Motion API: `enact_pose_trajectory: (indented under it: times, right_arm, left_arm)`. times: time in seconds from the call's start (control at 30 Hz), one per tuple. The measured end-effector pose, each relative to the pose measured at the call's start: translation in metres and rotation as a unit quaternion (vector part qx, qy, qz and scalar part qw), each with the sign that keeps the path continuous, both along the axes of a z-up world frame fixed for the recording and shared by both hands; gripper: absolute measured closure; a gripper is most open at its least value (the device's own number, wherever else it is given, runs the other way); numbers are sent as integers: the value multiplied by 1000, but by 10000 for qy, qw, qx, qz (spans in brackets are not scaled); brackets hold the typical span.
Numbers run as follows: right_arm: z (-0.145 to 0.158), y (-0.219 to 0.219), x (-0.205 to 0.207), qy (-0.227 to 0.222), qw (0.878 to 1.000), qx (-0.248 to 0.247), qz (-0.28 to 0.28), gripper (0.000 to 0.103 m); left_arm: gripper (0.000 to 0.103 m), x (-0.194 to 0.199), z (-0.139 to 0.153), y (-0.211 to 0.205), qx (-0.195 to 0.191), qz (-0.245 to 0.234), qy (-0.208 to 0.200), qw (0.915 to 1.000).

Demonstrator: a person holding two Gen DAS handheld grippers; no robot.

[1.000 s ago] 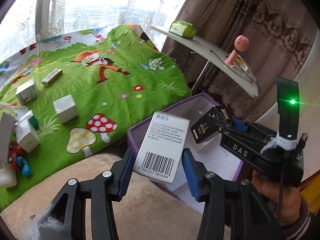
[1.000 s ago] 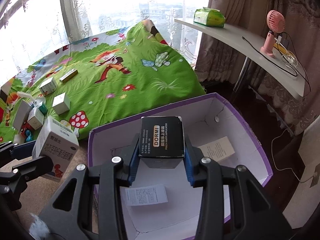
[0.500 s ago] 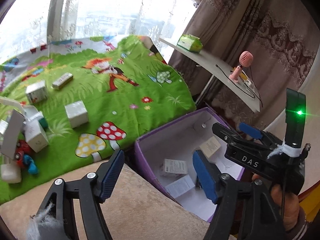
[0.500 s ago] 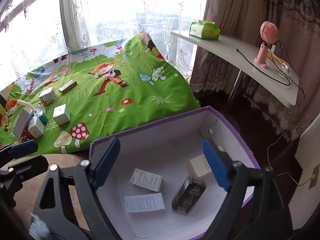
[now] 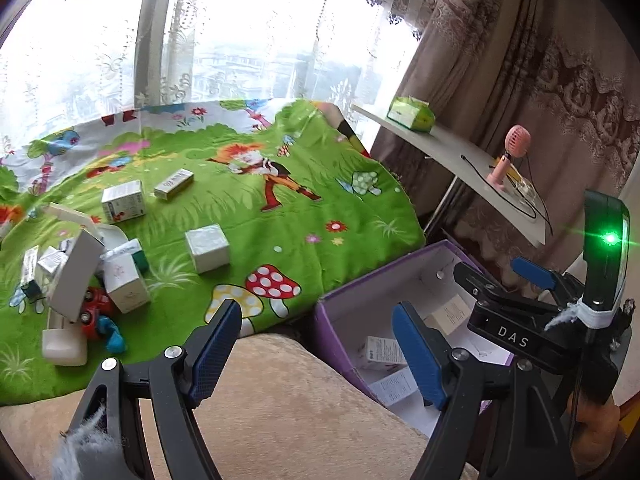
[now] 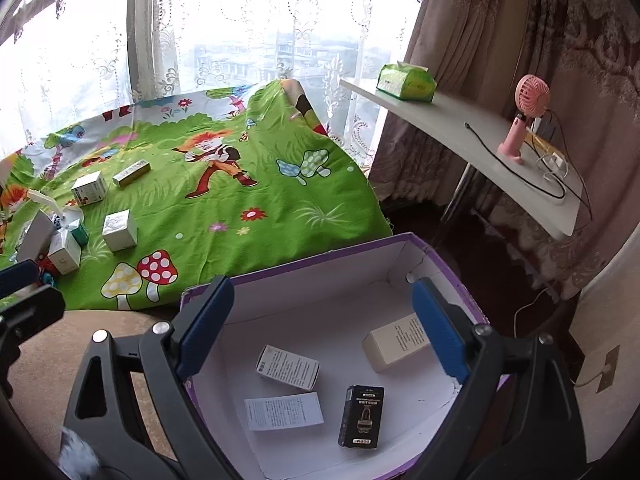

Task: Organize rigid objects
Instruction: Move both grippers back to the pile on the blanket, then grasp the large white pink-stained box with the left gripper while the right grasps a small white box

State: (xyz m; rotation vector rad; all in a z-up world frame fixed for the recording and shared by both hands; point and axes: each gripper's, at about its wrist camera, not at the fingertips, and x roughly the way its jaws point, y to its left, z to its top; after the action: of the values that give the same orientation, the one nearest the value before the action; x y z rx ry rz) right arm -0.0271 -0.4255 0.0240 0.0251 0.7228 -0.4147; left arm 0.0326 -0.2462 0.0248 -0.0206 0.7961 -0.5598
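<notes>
Both boxes have left the grippers since a second ago: the white barcode box [image 6: 288, 367] and the black box [image 6: 361, 416] now lie on the white floor of the purple-rimmed carton [image 6: 304, 270], low in the right wrist view. The white one sits left of centre, the black one lower and to its right, lying flat and apart from it. A cream box [image 6: 394, 342] lies toward the carton's right wall, partly behind a blue finger pad, and a paper leaflet [image 6: 283, 411] lies flat at lower left of the carton floor.

The right gripper [image 6: 320, 334] hangs over the carton with its fingers wide and opening further, nothing pressed between them. The left gripper [image 5: 316, 354] is over the beige cushion [image 5: 280, 412] at the carton's left edge, fingers also spread and opening, empty.

On the green cartoon sheet [image 5: 280, 216], in the left half of the left wrist view, more boxes wait: a silver cube box [image 5: 207, 248] near the middle, a white box [image 5: 122, 201] and a slim box [image 5: 173, 184] above it, and a jumbled pile of boxes [image 5: 80, 276] at the far left. A shelf [image 6: 460, 132] at upper right carries a green tissue pack [image 6: 406, 82] and a pink fan [image 6: 524, 116].
</notes>
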Motion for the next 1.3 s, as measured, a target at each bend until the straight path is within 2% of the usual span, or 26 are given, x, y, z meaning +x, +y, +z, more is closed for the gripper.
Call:
enact_pose_trajectory:
  times: [0.17, 0.27, 0.4, 0.57, 0.63, 0.77, 0.97, 1.07, 1.3]
  right_arm:
    - [3, 7, 0, -44, 9998, -157, -126, 9]
    - [4, 14, 1, -44, 9998, -204, -63, 9]
    - [7, 28, 3, -271, 9988, 205, 343, 9]
    - [4, 62, 22, -40, 9935, 541, 1004, 9]
    - [2, 81, 29, -13, 9866, 728, 1459, 9]
    - [-4, 120, 42, 163, 9768, 746, 1998, 9]
    - [-16, 161, 63, 506, 9613, 818, 2581, 9]
    - [-21, 178, 74, 598, 9562, 741, 2768, 9]
    - [-34, 209, 100, 799, 9483, 594, 3015, 9]
  left_arm:
    - [24, -2, 7, 18, 60, 143, -303, 9994]
    - [24, 3, 7, 39, 2, 240, -197, 9995]
    - [24, 14, 2, 75, -141, 483, 9, 9987]
    - [24, 23, -5, 123, -114, 1057, 161, 9942]
    - [24, 26, -9, 147, -195, 1313, 236, 9909]
    - [24, 28, -15, 181, -277, 1647, 325, 9854]
    - [24, 32, -25, 220, -302, 2019, 556, 9774]
    - [24, 39, -27, 227, -364, 1916, 616, 9789]
    - [24, 87, -47, 234, -505, 1440, 1156, 9815]
